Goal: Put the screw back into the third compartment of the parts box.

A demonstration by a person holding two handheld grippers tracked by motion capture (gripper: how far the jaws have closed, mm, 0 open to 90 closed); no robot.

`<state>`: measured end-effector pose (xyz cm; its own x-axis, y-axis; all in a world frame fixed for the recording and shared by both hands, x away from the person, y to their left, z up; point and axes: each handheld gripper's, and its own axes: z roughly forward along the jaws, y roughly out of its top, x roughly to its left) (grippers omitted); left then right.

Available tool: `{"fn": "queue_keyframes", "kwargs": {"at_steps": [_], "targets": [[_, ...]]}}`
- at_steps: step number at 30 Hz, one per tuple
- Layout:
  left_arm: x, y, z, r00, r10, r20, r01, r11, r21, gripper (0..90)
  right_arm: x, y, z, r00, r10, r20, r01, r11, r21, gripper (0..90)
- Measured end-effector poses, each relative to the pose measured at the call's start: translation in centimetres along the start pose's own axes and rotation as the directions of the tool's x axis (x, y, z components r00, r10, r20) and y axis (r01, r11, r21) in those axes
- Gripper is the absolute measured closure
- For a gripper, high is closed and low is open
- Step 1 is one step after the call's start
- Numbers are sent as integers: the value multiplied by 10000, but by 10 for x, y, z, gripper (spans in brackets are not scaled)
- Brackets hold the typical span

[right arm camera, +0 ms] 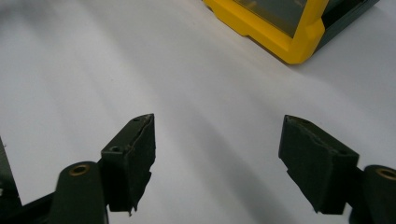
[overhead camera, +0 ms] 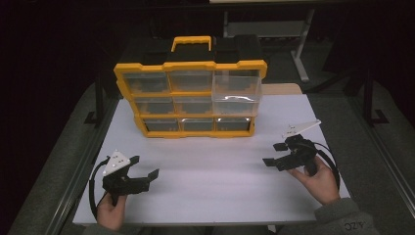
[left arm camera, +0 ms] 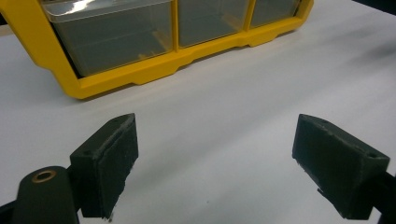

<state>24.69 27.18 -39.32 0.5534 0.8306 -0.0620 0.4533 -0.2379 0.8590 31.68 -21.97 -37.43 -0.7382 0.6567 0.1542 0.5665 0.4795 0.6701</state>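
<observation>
My left tool (overhead camera: pixel 145 170) sits nearest me, close to the counter's near left corner, its two black jaws spread wide with nothing between them. In the left gripper view the pads (left arm camera: pixel 111 163) are blocky wedges faced with a rough, slightly frayed dark lining, hanging over bare surface. The counter (overhead camera: pixel 210 181) is a smooth, matte white rectangular sheet.

Toward the far edge, left of centre, stands the organizer (overhead camera: pixel 191 100): a yellow hard-plastic frame, boxy with rounded corners, a black back and a yellow loop handle on top. It holds three rows of clear, glossy rectangular drawers. I see the top right drawer (overhead camera: pixel 236 90) pulled out, jutting forward from the frame.

My right tool (overhead camera: pixel 276 154) is near the counter's right edge, jaws likewise parted and empty, with a pale three-cornered plate on top. Its pads (right arm camera: pixel 132 163) show the same coarse black facing, and the organizer's yellow corner lies well beyond them.
</observation>
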Motion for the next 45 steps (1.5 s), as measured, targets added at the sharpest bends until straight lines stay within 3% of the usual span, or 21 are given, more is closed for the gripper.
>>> {"fn": "queue_keyframes", "kwargs": {"at_steps": [29,34,45], "targets": [[-1,-3,3,9998,178,69,-179,9997,153,137,15,-30,15,9996,256,91,-254,9994,-231,184],[-1,-4,2,10000,59,61,-60,9999,135,137,17,-34,15,9996,277,91,-274,9990,-362,178],[-3,-4,3,9992,359,161,-364,9989,286,137,21,-44,12,9996,129,245,-114,9982,-596,167]]}}
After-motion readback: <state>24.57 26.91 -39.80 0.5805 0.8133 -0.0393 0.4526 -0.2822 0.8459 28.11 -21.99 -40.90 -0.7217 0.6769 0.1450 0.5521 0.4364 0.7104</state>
